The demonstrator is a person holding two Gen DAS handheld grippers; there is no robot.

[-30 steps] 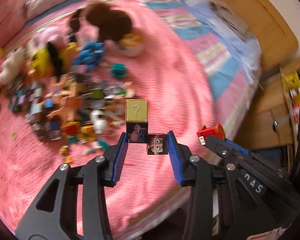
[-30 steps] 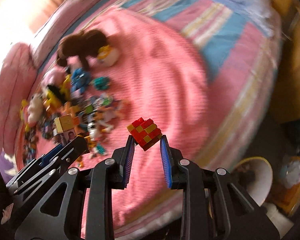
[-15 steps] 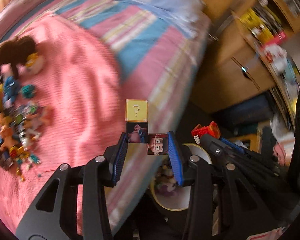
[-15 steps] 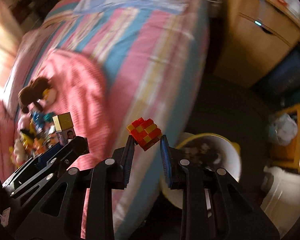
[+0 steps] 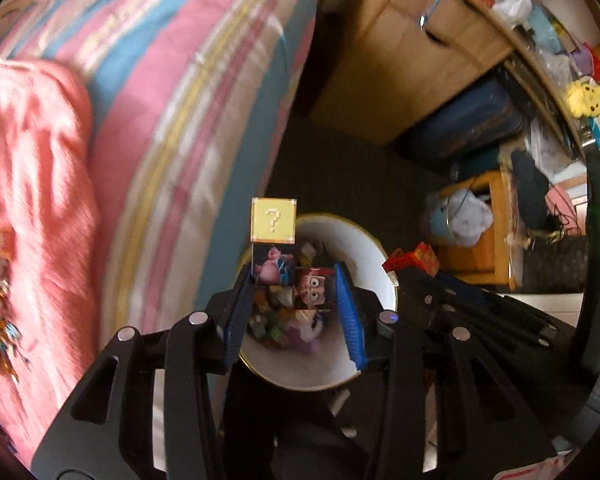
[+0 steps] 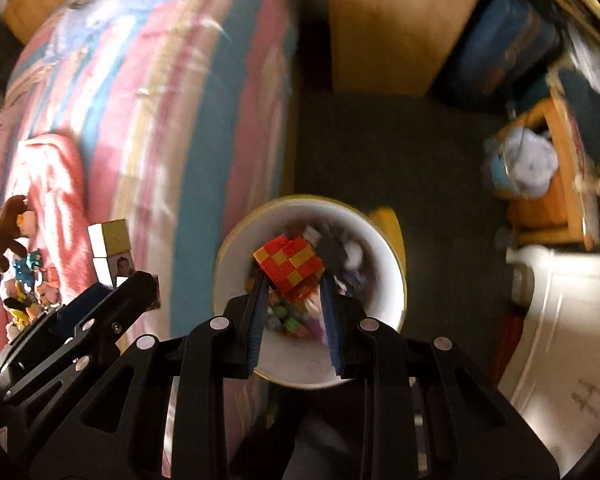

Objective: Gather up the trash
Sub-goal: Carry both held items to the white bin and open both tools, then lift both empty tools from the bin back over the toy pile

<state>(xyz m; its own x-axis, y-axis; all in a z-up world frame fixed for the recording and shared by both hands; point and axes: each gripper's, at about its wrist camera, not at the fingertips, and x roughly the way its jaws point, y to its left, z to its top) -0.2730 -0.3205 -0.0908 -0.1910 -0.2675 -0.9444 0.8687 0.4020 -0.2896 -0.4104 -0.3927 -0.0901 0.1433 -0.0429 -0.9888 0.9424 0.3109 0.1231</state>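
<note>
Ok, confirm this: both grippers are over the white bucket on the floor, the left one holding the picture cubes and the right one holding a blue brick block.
One detail is wrong: the brick block in the right gripper is red and yellow, not blue, as the right wrist view shows. The rest stands: the left gripper holds the picture cubes, and both are over the white bucket on the floor.

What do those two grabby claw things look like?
Both are alike: the left tool and right tool have black plastic frames with triangle-shaped holes, round silver bolts, and two long fingers lined with ribbed blue pads. No hand or sleeve shows.
</note>
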